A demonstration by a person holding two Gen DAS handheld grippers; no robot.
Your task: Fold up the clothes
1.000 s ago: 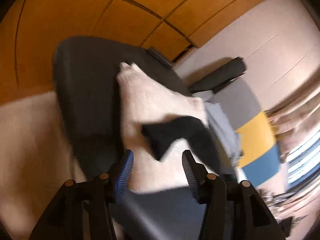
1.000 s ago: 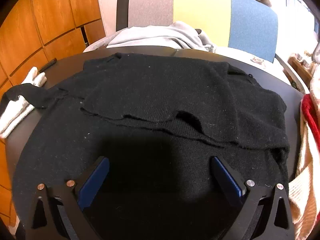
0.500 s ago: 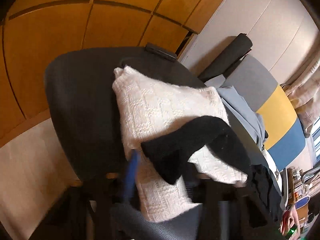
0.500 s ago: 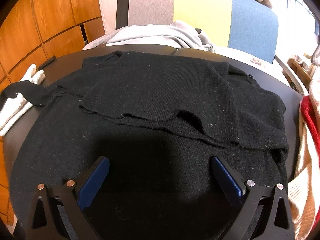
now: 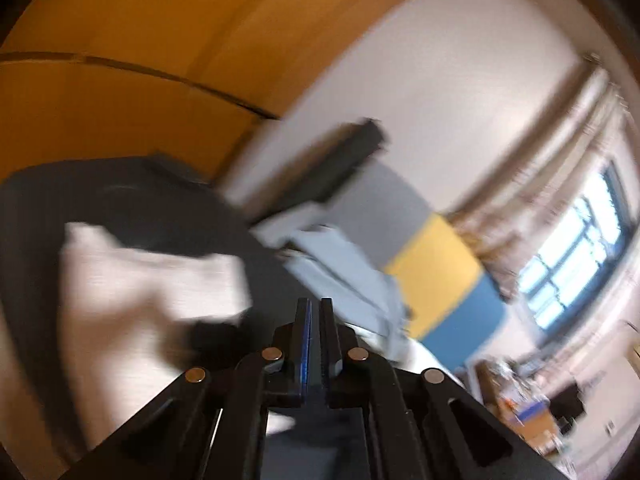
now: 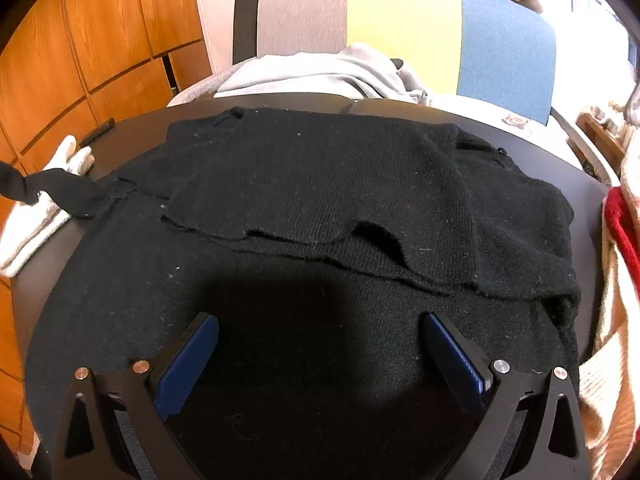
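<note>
What moved: your left hand-held gripper (image 5: pixel 315 312) has just snapped closed and lifted; whether it pinches cloth, you cannot tell.
Sleeve: the black sleeve (image 6: pixel 52 190) reaches off the black sweater (image 6: pixel 320 208) onto the white knit (image 6: pixel 36 220).
Right hand-held gripper (image 6: pixel 320 354): wide open, holding nothing, over the sweater's near edge.
Sweater: flat on the table (image 6: pixel 132 144), partly folded.
</note>
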